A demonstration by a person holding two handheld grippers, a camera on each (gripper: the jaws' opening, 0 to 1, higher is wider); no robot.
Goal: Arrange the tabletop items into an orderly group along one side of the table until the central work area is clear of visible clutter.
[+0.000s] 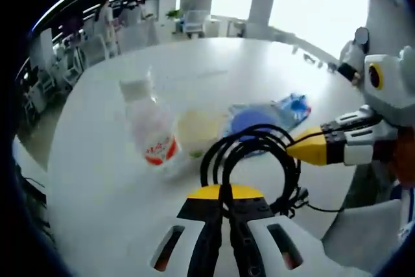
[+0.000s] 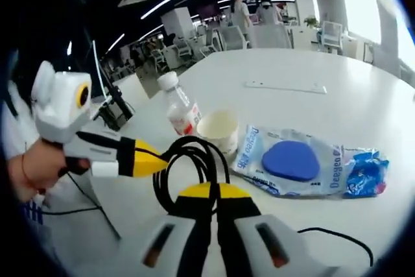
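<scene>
A coiled black cable (image 1: 249, 147) rises in loops from my left gripper (image 1: 224, 192), whose jaws are shut on it. My right gripper (image 1: 310, 147) comes in from the right, its yellow tips pinched on the coil's right side. In the right gripper view, my right gripper (image 2: 214, 194) is shut on the cable (image 2: 188, 160), and the left gripper (image 2: 155, 158) meets the coil from the left. Behind the coil stand a clear plastic bottle (image 1: 150, 128) (image 2: 181, 109) and a paper cup (image 1: 198, 131) (image 2: 219, 131). A wet-wipes pack with a blue lid (image 1: 262, 120) (image 2: 292, 160) lies flat beside them.
The round white table (image 1: 194, 63) (image 2: 305, 69) stretches far behind the items. A thin black lead (image 2: 334, 233) trails near the table edge. A hand (image 2: 35, 167) holds the left gripper. Chairs and desks (image 2: 233, 34) stand beyond the far edge.
</scene>
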